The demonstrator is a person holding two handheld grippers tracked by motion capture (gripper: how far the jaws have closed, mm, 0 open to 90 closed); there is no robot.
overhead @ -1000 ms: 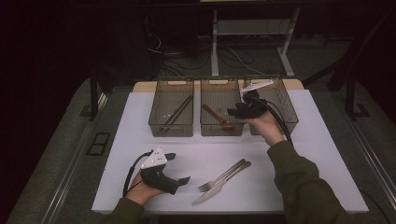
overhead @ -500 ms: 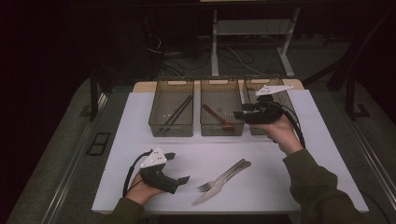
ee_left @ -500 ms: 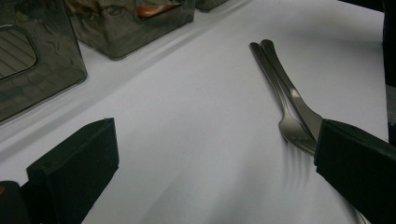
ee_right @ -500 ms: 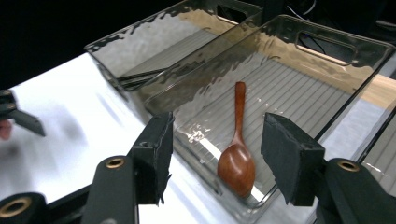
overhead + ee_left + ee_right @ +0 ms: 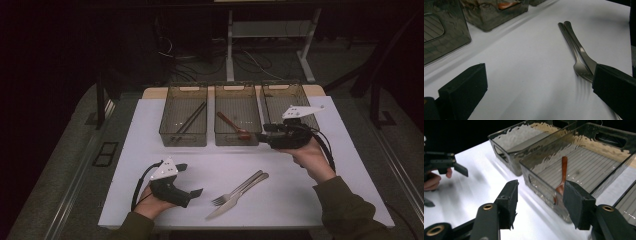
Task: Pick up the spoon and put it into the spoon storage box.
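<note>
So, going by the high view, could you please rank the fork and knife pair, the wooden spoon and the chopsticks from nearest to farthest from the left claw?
1. Fork and knife pair, on the white mat just to the right of the left claw.
2. Chopsticks, in the left bin, farther back.
3. Wooden spoon, in the middle bin, back and to the right.

The last two are close, so that order is less certain.

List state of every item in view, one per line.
left gripper: open, empty, resting on the mat beside the cutlery.
right gripper: open, empty, held in front of the middle bin.
fork: flat on the white mat, alongside the knife.
knife: flat on the mat.
left bin: holds dark chopsticks.
middle bin: holds a wooden spoon.
right bin: contents not discernible.
</note>
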